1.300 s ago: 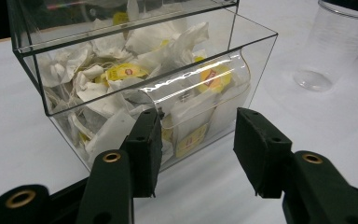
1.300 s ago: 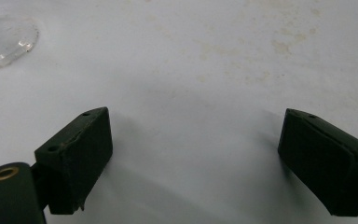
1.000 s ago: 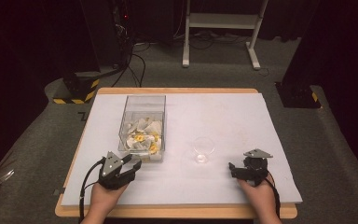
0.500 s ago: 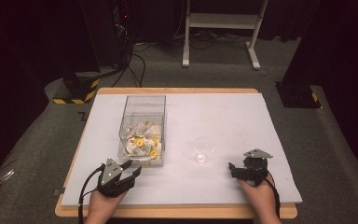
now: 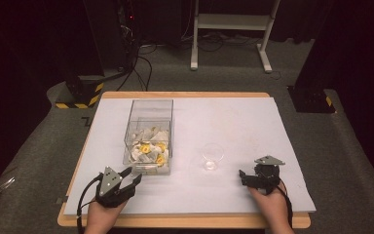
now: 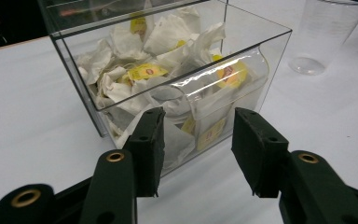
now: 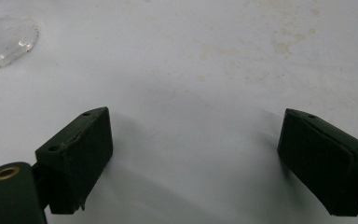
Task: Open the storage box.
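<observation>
A clear plastic box (image 5: 148, 136) stands on the left half of the white table sheet (image 5: 253, 122), holding several white tea bags (image 5: 148, 146) with yellow tags. My left gripper (image 5: 132, 175) sits just in front of the box's near wall, open and holding nothing. In the left gripper view its jaws (image 6: 198, 116) frame the box (image 6: 168, 70) and the tea bags (image 6: 147, 72) behind the curved front cut-out. An empty clear cup (image 5: 212, 157) stands right of the box. My right gripper (image 5: 242, 178) rests open on the sheet, a little right of the cup, and its jaws (image 7: 193, 116) are spread wide over bare sheet.
The cup's base (image 7: 4, 37) shows at the top left of the right gripper view, and the cup (image 6: 331, 32) at the top right of the left gripper view. A white table frame (image 5: 233, 29) and black stands with cables lie beyond the far edge.
My left gripper has drifted slightly back toward the near edge, away from the box. The right gripper has stayed still.
</observation>
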